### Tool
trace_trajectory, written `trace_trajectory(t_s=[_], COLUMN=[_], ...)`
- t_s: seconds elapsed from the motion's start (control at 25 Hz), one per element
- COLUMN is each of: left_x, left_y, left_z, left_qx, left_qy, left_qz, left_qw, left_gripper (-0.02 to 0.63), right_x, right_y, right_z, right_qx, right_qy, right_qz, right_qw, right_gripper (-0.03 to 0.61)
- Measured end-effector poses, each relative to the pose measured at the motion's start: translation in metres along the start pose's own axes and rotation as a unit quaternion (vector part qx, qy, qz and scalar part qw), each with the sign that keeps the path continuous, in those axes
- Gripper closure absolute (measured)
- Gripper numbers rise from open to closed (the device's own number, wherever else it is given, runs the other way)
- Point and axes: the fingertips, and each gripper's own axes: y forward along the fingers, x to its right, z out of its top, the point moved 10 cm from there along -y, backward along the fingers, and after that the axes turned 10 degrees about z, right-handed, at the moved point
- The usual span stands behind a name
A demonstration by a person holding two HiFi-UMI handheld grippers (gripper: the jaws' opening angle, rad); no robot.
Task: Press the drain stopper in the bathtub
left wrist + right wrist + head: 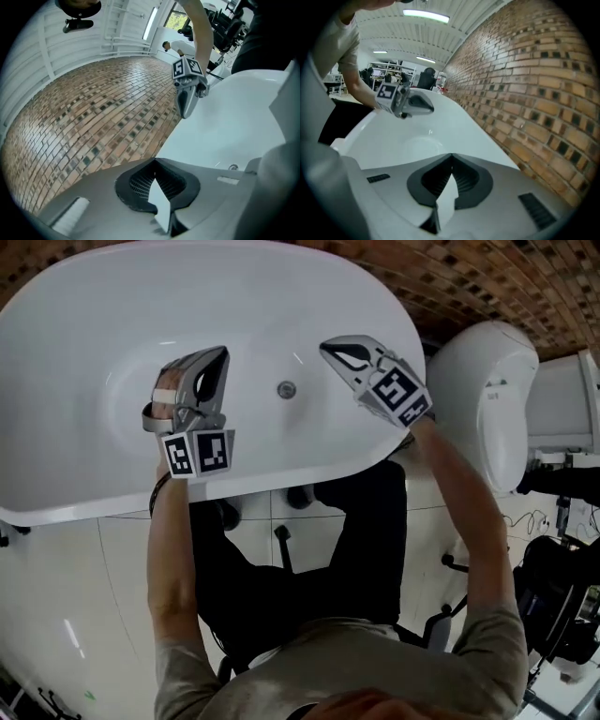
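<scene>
The white bathtub (84, 352) fills the top of the head view. A small round chrome drain stopper (286, 389) sits on its floor, and it also shows as a small chrome disc (233, 167) in the left gripper view. My left gripper (221, 352) hovers over the tub to the left of the stopper, shut and holding nothing. My right gripper (328, 346) hangs to the stopper's right, also shut and empty. Neither touches the stopper. Each gripper view shows its own jaw tips meeting, left gripper (154, 161) and right gripper (451, 155), with the opposite gripper beyond.
A brick wall (487, 277) runs behind the tub. A white toilet (483, 399) stands to the right, close to the tub rim (281, 479). Dark equipment and cables (562, 596) lie at the far right. The person's dark trousers (300, 559) press against the tub's near side.
</scene>
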Motion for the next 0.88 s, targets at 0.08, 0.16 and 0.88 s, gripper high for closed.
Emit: trace_trajectory(t_s=[0.08,0.16,0.88], left_x=[-0.014,-0.035,-0.162], left_y=[-0.010,-0.025,-0.245], left_z=[0.016,0.040,0.296], left_qx=[0.015,0.035,0.225], left_qy=[-0.017,-0.042,-0.109], left_qz=[0.013,0.034,0.013], left_qw=[0.9997,0.9979,0.9681], left_gripper=[0.604,0.604,0.604], right_x=[-0.010,-0.024,-0.278], right_y=[-0.041,-0.082,-0.365], right_z=[0.028,0.056,0.202], right_qx=[0.034,0.078,0.297], right_qy=[-0.010,-0.030,-0.233], right_qz=[-0.021,-0.047,-0.248], right_qw=[0.999,0.995,0.892], right_gripper=[0.578,0.578,0.578])
